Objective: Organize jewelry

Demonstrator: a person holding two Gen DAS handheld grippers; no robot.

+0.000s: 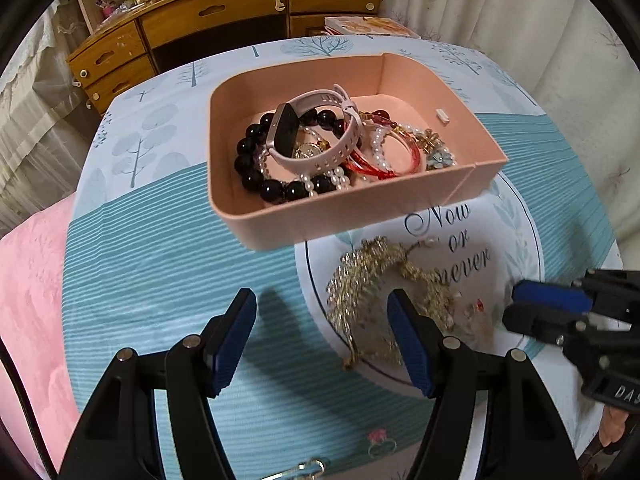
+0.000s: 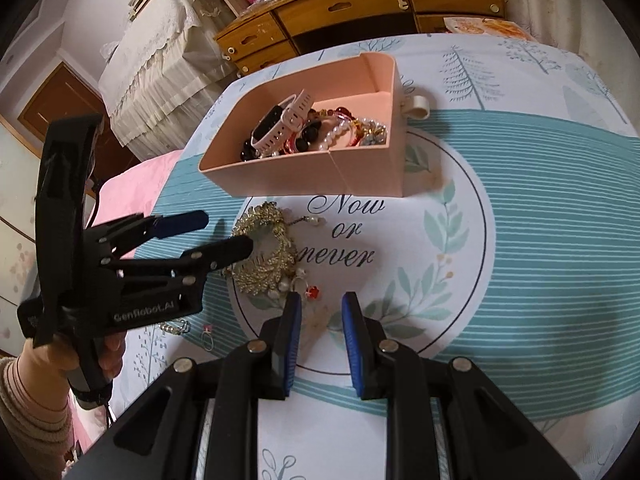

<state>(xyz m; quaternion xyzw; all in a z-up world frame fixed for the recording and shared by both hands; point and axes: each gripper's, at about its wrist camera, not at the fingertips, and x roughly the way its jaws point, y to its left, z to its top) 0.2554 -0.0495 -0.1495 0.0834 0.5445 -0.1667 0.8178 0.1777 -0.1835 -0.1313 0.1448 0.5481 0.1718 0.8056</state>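
While both grippers hang empty, the gold necklace [image 1: 372, 280] lies heaped on the cloth [image 1: 160, 240], just ahead-right of the left gripper [image 1: 322, 336], jaws wide, and ahead-left of the right gripper [image 2: 320, 336], jaws part open. Left looks nearer. No clear long axis. Pink tray [image 1: 486, 166] with bracelets sits beyond. Printed tablecloth; wooden dresser [image 1: 208, 12] and curtains behind.

Pink tray [image 1: 280, 220] sat on the cloth at the far side, its walls blocking any low approach to the heaped bracelets [image 1: 320, 152]; only top entry was open. Gold necklace [image 1: 372, 280] lay just in front of the tray wall, flanked by the left gripper [image 2: 224, 232] and right gripper [image 1: 532, 304]. Striped cloth [image 1: 160, 260] left of the necklace was bare.
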